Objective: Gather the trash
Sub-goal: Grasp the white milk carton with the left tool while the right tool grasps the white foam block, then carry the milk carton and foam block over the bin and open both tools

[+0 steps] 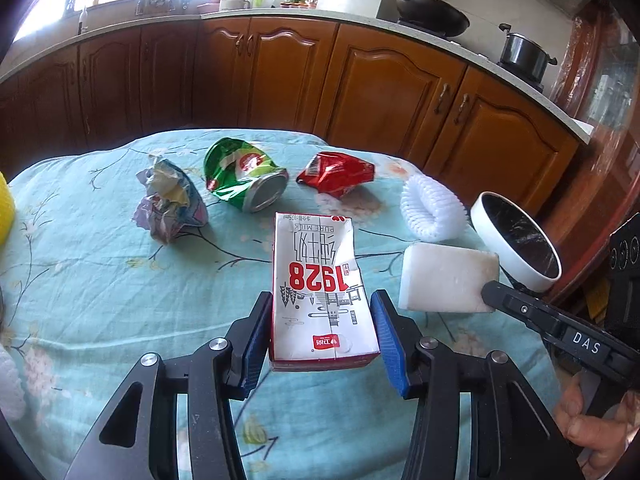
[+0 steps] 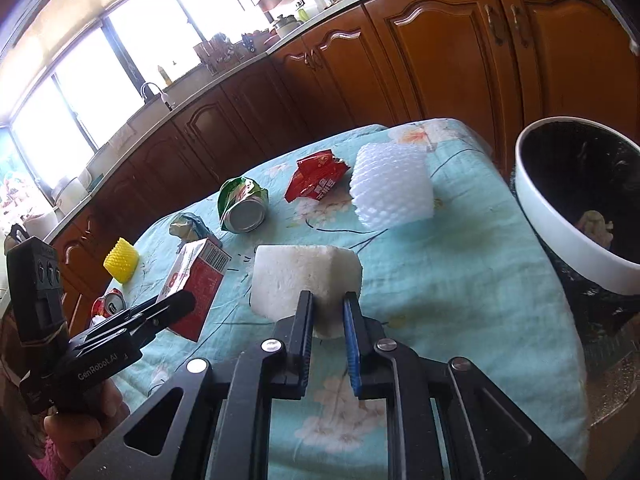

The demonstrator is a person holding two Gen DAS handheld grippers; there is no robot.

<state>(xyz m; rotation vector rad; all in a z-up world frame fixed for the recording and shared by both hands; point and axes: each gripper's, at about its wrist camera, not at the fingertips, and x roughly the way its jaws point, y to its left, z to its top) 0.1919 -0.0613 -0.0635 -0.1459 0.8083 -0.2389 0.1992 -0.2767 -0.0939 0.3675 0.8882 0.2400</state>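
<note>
My left gripper [image 1: 322,308] is shut on a white and red milk carton [image 1: 320,280], held just above the table; the carton also shows in the right wrist view [image 2: 192,280]. My right gripper [image 2: 327,298] is shut on a white foam block [image 2: 304,276], also seen in the left wrist view [image 1: 448,276]. A white-rimmed bin with a black liner [image 2: 576,220] stands off the table's right edge. On the table lie a crushed green can [image 1: 244,176], a red snack wrapper [image 1: 338,172], crumpled paper [image 1: 168,204] and white foam netting [image 1: 428,208].
The table has a teal floral cloth [image 1: 100,280]. A yellow foam net [image 2: 121,260] and a red can [image 2: 108,304] lie at its left side. Brown kitchen cabinets [image 1: 380,80] run behind the table.
</note>
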